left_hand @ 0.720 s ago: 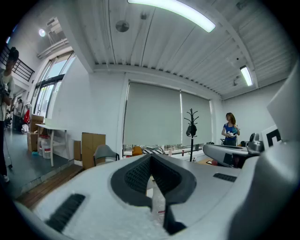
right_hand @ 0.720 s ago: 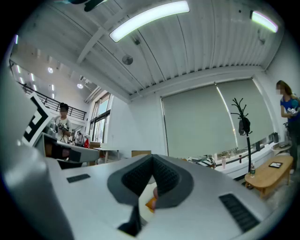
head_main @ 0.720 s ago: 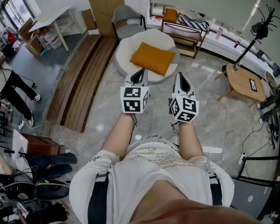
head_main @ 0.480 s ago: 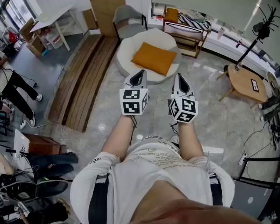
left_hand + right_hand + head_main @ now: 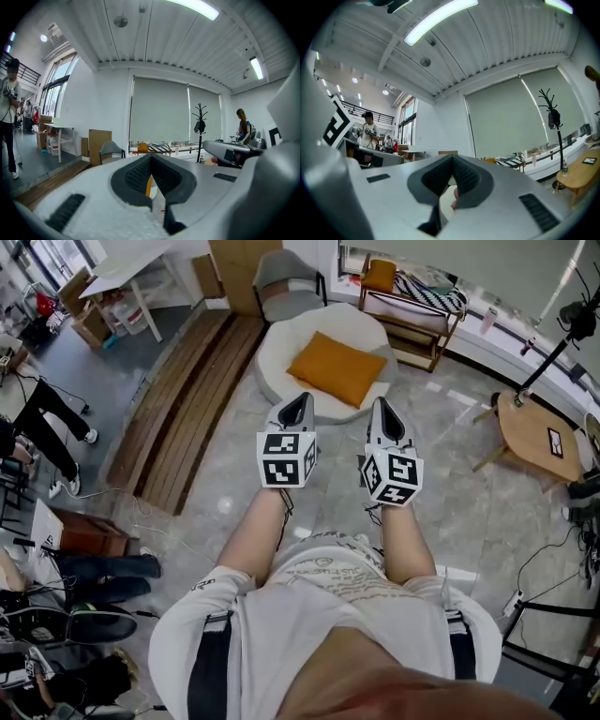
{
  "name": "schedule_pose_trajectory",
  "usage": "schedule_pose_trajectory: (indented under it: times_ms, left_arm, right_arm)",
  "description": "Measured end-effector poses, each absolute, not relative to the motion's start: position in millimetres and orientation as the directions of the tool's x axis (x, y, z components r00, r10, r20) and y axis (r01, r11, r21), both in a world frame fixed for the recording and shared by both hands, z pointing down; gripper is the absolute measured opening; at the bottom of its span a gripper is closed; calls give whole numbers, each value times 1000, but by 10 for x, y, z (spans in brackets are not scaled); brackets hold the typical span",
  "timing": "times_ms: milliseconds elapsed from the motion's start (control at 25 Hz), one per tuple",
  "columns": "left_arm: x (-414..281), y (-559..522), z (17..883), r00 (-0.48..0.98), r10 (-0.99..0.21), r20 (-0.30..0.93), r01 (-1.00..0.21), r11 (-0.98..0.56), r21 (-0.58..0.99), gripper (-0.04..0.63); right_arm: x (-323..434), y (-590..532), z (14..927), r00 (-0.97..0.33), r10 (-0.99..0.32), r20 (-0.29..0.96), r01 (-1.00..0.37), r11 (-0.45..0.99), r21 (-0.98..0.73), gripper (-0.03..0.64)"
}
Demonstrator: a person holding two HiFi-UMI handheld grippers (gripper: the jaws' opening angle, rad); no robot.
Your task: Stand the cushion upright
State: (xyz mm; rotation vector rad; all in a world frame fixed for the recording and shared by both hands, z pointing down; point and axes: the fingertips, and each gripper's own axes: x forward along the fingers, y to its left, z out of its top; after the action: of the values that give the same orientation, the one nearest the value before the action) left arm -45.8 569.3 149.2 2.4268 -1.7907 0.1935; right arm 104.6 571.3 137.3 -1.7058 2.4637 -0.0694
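Cushion (image 5: 339, 368) is the orange one, lying flat on the round white seat (image 5: 281, 352). It covers the seat's right half, with one corner reaching toward the near edge. It's not upright at all yet, just flopped on its face.

Both grippers are held out in front of the person, side by side and well short of the cushion. The left gripper (image 5: 300, 399) has its jaws pinched together with nothing in them. In the left gripper view its tips (image 5: 151, 158) meet, and only a thin orange sliver shows through the slot under them. The right gripper (image 5: 383, 405) is the same: jaws closed tight and empty, and you can see them meeting in the right gripper view (image 5: 452, 159) too. In the head view the left one's tip lines up with the seat's near edge, and the right one sits just off that edge over the grey floor.

Around the seat there's a grey chair (image 5: 286, 277) behind it, wooden decking (image 5: 178, 418) to the left, and a round wooden side table (image 5: 544, 437) off to the right.
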Motion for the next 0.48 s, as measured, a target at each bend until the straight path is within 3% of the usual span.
schedule_pose_trajectory:
  times_ms: [480]
  left_arm:
    - [491, 5215, 1516, 247, -951, 185, -969, -248, 18, 20]
  right_arm:
    - [1922, 5220, 1423, -410, -909, -82, -900, 417, -125, 26]
